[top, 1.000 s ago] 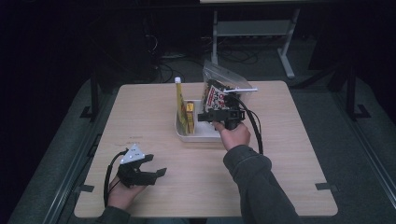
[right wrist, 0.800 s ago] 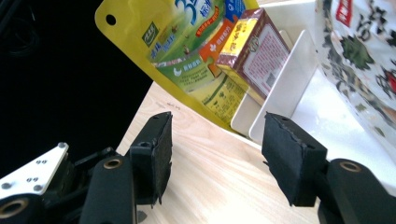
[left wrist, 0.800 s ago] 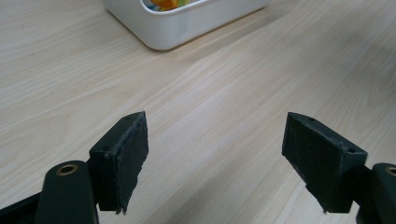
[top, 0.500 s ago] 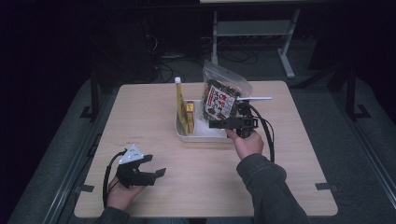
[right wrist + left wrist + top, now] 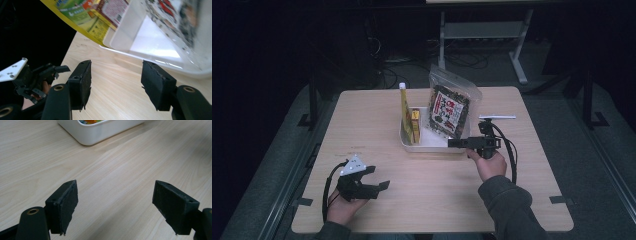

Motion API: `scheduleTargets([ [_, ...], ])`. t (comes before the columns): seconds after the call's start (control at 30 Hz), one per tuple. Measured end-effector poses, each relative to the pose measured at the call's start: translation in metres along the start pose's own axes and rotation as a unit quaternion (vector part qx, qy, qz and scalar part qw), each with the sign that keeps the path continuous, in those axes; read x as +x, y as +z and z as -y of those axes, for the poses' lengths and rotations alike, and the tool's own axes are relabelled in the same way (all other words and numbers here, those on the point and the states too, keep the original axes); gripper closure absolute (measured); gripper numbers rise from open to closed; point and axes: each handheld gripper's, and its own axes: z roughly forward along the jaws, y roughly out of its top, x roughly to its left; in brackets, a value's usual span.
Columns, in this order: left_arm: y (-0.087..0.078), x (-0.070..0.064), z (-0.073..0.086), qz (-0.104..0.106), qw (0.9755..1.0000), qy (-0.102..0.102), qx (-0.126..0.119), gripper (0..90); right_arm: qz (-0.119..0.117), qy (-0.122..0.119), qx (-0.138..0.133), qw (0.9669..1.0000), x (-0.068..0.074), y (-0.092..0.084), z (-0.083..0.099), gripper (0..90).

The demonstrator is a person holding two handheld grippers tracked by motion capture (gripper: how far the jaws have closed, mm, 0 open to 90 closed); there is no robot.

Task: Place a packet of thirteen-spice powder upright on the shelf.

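Your right gripper (image 5: pixel 458 143) sits just beside the white tray (image 5: pixel 432 145) holding the snack bag (image 5: pixel 451 111), jaws apart and empty. Your left gripper (image 5: pixel 379 179) rests near the table's front edge, jaws wide, empty.

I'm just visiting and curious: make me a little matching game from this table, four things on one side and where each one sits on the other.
Things:
1. snack bag
2. yellow tube
3. left gripper
4. pen

Places:
A. lying on the bare table, right of the white bin
B. near the table's front left corner, jaws open over bare wood
C. standing at the left end of the white bin
D. propped at the right end of the white bin

Pairs: 1-D, 2-C, 3-B, 4-A
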Motion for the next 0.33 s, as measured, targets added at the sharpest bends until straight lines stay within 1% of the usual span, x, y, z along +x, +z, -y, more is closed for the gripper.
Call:
scheduleTargets([
  [0.13, 0.001, 0.000, 0.000, 0.001, 1.0000, -0.001, 0.003, 19.8, 0.006, 0.010, 0.001, 0.9999, -0.012, -0.005, 0.008, 39.8],
  [0.33, 0.001, 0.000, 0.000, 0.004, 1.0000, -0.003, 0.002, 19.5, 0.009, 0.012, -0.001, 0.9999, -0.021, -0.014, 0.015, 38.2],
])
